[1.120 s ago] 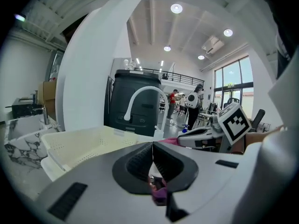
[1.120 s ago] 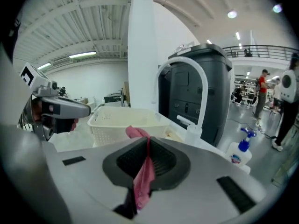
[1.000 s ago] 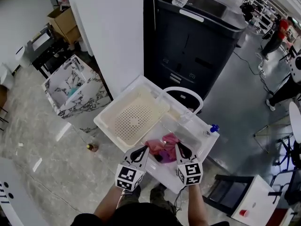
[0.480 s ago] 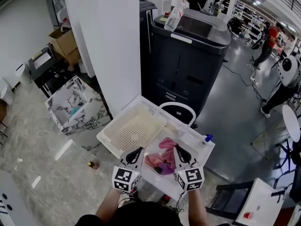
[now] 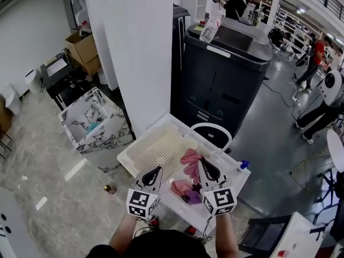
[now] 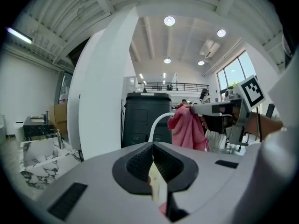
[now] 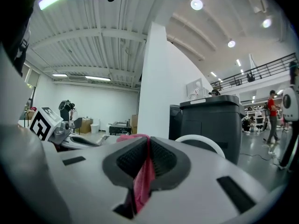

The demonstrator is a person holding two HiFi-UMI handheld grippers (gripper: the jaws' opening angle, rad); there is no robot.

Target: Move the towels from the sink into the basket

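- Well, the right claw (image 5: 200, 163) is closed on a pink cloth towel (image 5: 190, 159). Its jaws pinch a fold of it, and the rest hangs free under the tips.
- The left claw (image 5: 155, 171) has its jaws together, and no cloth shows gripped between them. It is held in the air just left of the hanging towel, apart from it.
- In the left gripper view the lifted towel appears on the right, and it dangles from the tips of the other claw.
- The white plastic sink (image 5: 231, 168) lies below both claws. A crumpled pink towel (image 5: 180, 187) and a purple towel (image 5: 192, 198) are inside it, touching each other, at its near side.
- The cream perforated basket (image 5: 156, 152) sits in the left part of the same white unit, just beside the sink. No towel can be seen in it.
- A white curved pipe (image 5: 210, 127) rises at the far edge of the sink, and a small blue-capped bottle (image 5: 243, 165) stands at its right corner.
- Farther away stands a large dark grey bin (image 5: 231, 74) with a clear plastic bottle (image 5: 210, 28) on top.
- A white pillar (image 5: 134, 52) is to the left of the bin.
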